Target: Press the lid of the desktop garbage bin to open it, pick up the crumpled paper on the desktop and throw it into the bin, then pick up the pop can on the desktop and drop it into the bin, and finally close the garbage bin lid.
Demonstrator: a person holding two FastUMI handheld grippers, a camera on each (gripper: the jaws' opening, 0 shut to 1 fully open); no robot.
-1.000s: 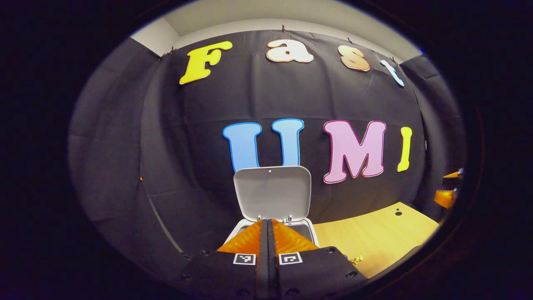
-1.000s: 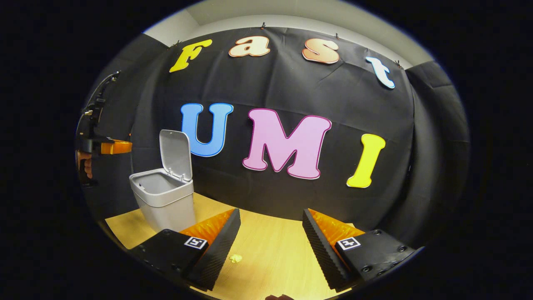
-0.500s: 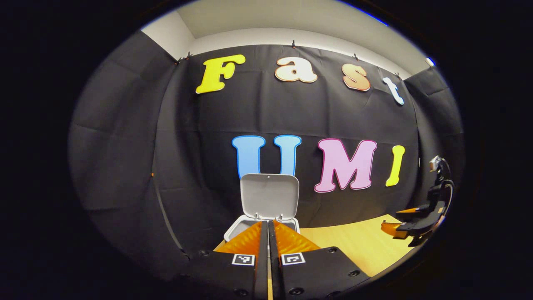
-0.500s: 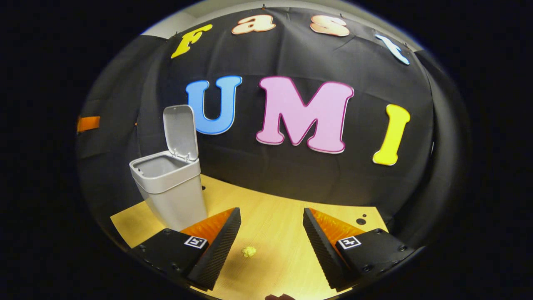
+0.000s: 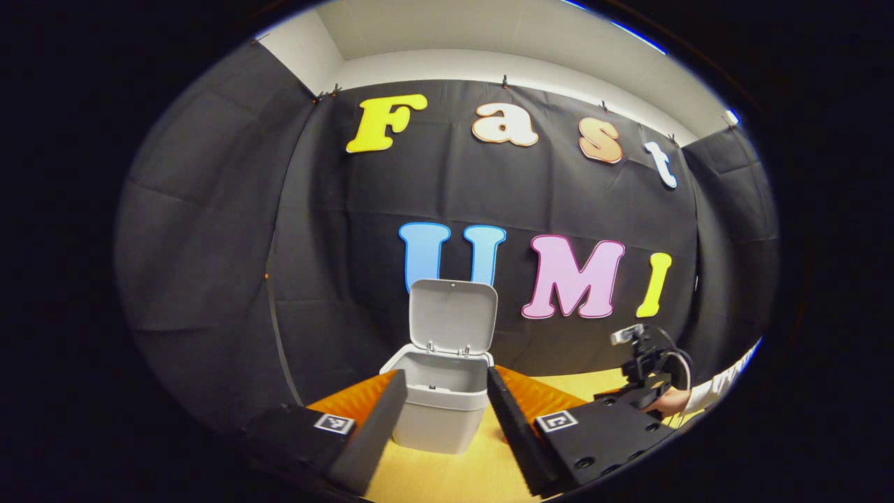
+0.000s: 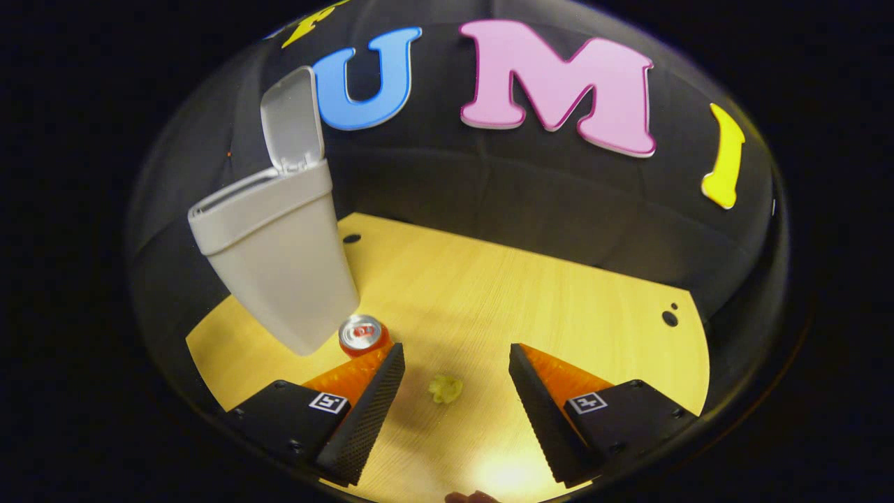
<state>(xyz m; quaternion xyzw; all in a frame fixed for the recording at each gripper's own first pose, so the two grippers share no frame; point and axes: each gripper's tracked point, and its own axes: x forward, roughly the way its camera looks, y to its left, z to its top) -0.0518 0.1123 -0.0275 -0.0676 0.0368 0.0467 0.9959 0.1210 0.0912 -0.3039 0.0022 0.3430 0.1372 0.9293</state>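
Since a second ago your left gripper (image 5: 441,412) has gone from fingers pressed together to spread wide, and it has drawn back from the garbage bin (image 5: 438,405), which now sits framed between its fingers, untouched. Your right gripper (image 6: 452,391) has tilted down toward the desktop (image 6: 531,293); its fingers stay spread, holding nothing. The bin's lid (image 6: 292,122) stands upright and open; the visible part of its interior looks bare. The crumpled paper (image 6: 445,388) lies right of the bin, between the right gripper's fingers. The pop can (image 6: 363,335) stands just beside the bin's base.
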